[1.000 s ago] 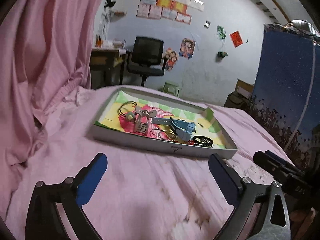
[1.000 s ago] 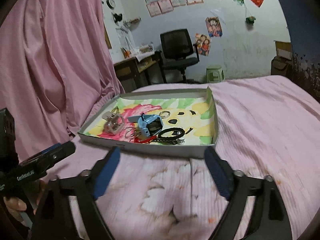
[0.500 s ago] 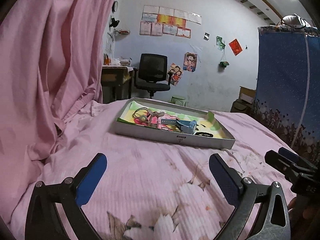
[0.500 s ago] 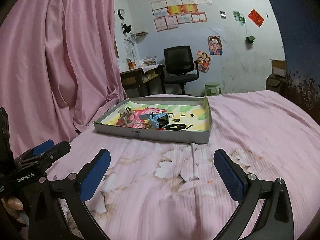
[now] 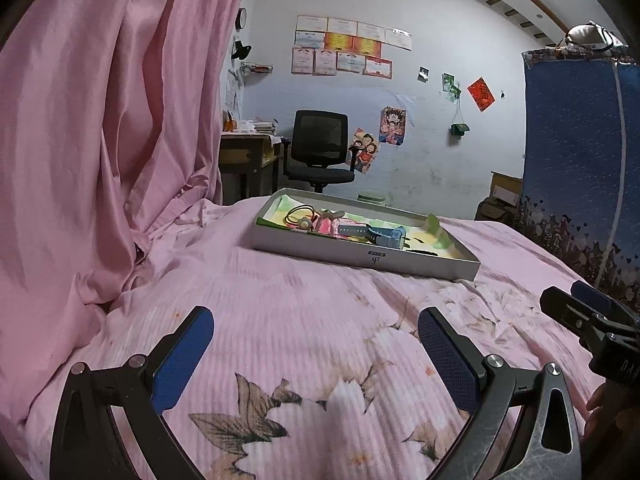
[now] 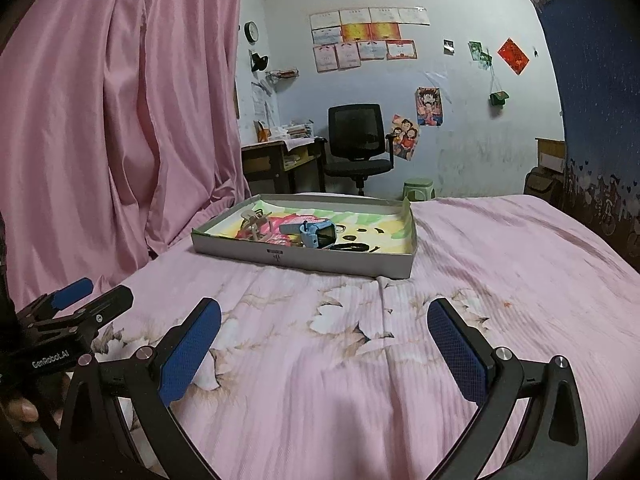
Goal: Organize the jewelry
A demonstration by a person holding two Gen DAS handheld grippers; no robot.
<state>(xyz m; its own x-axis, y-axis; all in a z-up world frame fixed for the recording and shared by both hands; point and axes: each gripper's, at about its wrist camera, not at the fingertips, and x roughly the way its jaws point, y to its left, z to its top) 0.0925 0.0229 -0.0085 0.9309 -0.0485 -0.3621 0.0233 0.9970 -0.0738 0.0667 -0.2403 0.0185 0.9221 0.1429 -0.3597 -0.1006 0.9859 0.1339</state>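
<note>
The shallow grey cardboard tray [image 5: 360, 254] with a bright printed lining lies well ahead of both grippers on the pink flowered bedspread [image 5: 304, 320], its long side running across the view and slightly skewed. The left gripper [image 5: 316, 344] and the right gripper [image 6: 324, 334] both hang low over bare cloth with their blue-padded jaws spread wide and nothing between them. From the right wrist view the tray sits a little left of centre; from the left wrist view, a little right of centre, so neither hand looks clearly nearer. Inside the tray the jewelry lies in a loose heap toward its middle: a light blue strapped watch [image 6: 316, 233], dark thin bangles [image 5: 301, 213], a pale claw hair clip [image 6: 253, 219] and a black bracelet [image 6: 352, 247], partly overlapping.
</note>
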